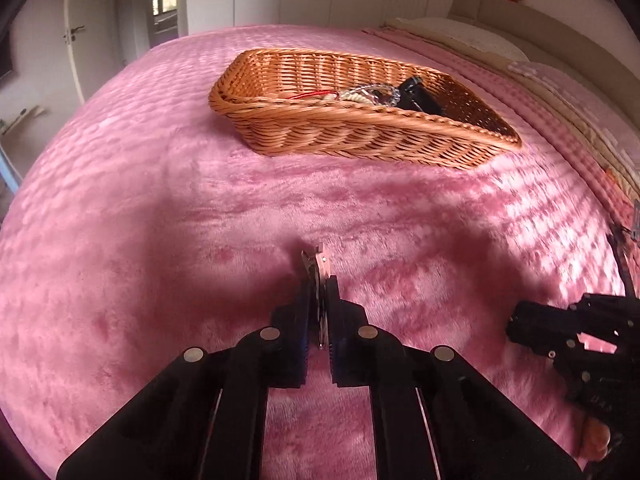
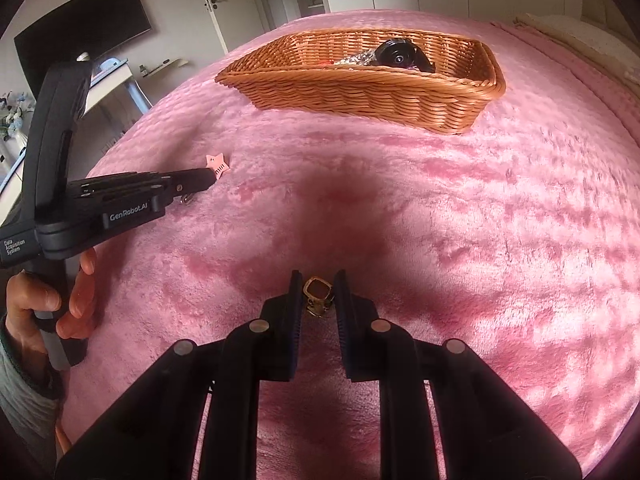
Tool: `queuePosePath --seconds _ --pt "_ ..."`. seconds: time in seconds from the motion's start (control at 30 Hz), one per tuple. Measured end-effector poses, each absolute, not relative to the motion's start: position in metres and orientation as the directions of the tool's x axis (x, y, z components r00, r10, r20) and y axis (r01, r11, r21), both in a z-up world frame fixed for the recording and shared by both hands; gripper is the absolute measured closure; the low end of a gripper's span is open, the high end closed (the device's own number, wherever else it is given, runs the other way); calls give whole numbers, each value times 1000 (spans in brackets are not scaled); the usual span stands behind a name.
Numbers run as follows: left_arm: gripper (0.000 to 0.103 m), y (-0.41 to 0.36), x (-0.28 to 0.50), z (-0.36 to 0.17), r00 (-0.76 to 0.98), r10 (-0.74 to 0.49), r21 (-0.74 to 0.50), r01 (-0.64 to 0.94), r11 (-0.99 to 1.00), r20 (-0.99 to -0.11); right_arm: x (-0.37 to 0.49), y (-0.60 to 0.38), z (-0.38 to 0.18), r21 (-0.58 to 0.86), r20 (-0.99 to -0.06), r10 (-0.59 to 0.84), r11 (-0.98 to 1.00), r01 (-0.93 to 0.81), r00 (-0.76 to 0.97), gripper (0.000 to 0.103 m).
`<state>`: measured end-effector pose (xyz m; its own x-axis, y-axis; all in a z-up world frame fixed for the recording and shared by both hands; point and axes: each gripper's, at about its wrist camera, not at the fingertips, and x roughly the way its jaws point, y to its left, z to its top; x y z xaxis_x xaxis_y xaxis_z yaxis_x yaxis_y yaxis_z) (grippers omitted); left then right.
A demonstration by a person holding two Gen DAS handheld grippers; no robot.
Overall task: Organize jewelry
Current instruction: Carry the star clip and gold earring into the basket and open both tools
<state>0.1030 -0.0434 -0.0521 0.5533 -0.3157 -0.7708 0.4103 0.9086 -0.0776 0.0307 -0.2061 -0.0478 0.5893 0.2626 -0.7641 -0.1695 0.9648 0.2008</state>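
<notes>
left hand-held gripper [image 1: 319,300] is clamped shut on a pink star hair clip [image 1: 319,268], long axis running out past the tips toward the wicker basket [image 1: 360,136]. the star face [image 2: 217,163] is seen only from the right wrist view. right hand-held gripper [image 2: 318,300] is nearly closed on a gold clip earring [image 2: 317,294], ring end pointing forward. open pink bedspread [image 1: 120,220] is seen between both tips and the basket.
</notes>
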Motion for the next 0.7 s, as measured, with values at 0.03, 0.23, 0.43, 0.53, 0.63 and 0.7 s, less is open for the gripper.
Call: queuePosePath --seconds 0.03,0.23,0.43,0.53,0.63,0.7 --pt "97 -43 98 -52 552 -322 -75 421 904 -769 29 -206 -48 206 -764 271 962 -176 585 88" --pt "97 -40 74 -52 556 -349 -74 457 887 -754 12 -207 -45 208 -756 280 960 -189 592 66" --pt "97 -30 59 -54 557 -391 -129 451 883 -733 3 -203 -43 144 -758 224 973 -178 612 58" --pt "97 -30 58 -55 559 -400 -135 454 881 -726 9 -199 -46 123 -774 201 978 -170 600 60" --pt "97 -29 58 -56 558 -403 -137 456 879 -725 10 -199 -46 118 -772 196 979 -166 604 72" --pt "97 -30 58 -56 559 -405 -138 457 878 -723 11 -201 -47 129 -772 203 978 -164 603 81"
